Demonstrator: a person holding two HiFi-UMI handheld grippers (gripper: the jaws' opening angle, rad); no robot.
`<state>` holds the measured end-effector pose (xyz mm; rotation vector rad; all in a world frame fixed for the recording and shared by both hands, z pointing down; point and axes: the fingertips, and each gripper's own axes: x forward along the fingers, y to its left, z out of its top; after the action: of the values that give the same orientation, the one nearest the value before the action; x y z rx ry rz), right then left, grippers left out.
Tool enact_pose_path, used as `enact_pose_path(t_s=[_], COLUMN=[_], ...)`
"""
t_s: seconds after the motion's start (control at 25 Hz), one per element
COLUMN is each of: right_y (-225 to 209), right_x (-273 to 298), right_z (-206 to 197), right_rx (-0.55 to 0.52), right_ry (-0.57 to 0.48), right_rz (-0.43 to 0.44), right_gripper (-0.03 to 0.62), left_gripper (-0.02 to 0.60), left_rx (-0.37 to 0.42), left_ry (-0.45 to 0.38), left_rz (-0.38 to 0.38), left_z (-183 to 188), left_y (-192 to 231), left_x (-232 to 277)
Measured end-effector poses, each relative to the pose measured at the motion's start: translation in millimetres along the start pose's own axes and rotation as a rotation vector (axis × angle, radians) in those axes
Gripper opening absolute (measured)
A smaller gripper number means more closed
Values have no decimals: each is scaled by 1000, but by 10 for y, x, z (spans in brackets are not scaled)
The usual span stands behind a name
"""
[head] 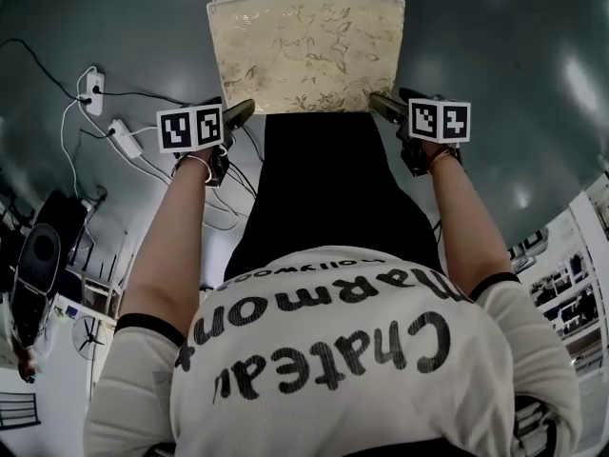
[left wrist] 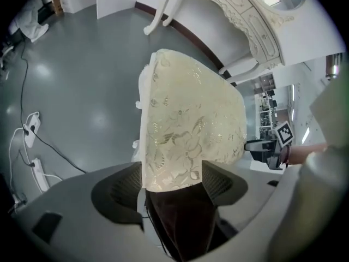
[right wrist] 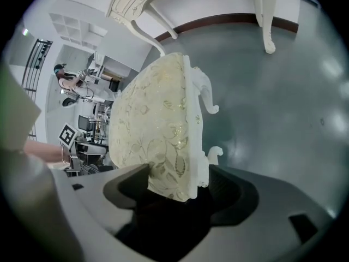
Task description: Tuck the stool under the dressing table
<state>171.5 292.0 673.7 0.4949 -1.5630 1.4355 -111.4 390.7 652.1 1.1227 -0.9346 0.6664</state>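
Cream stool [head: 306, 53] is standing short of the dressing table [left wrist: 242, 18]; left gripper [head: 236, 114] and right gripper [head: 383, 106] are straddling its near corners, jaws spread. Advise clamping evenly, pushing straight.

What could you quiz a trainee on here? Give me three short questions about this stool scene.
1. True or false: the stool is already tucked under the dressing table.
2. What stands between the left tongs? A the stool's cushion; B a cup; C nothing.
3. Are the right tongs open or shut?
Key: 1 false, it stands out in front of the dressing table; 2 A; 3 open.
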Motion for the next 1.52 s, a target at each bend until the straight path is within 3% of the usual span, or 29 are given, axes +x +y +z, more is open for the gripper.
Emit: enact_pose_path(t_s=[0.12, 0.24, 0.4, 0.64, 0.76, 0.92, 1.16, 1.4, 1.52], right_y=[16, 18, 20, -14, 61, 219, 148, 150, 191], right_x=[46, 92, 70, -134, -39, -12, -340, -371, -390], right_z=[-24, -44, -2, 37, 115, 339, 656, 856, 1144], right_rx=[64, 140, 126, 143, 159, 165, 118, 121, 143], right_ry=[-11, -9, -37, -114, -177, -271, -255, -329, -371], right_rz=[43, 87, 48, -44, -83, -99, -153, -203, -180], right_gripper=[328, 328, 319, 299, 291, 284, 252, 234, 235], left_gripper=[322, 322, 330, 328, 328, 328, 328, 327, 327], left_rx=[7, 29, 69, 112, 158, 154, 210, 191, 211], left_ry=[7, 67, 92, 4, -30, -115, -104, -223, -305], left_rz=[-9, -5, -24, -8, -10, -46, -41, -27, -10], left_z=[91, 101, 111, 162, 253, 482, 835, 1016, 1371], left_y=[5, 3, -6, -171, -27, 119, -201, -206, -196], left_x=[116, 180, 138, 27, 6, -105, -202, -254, -332])
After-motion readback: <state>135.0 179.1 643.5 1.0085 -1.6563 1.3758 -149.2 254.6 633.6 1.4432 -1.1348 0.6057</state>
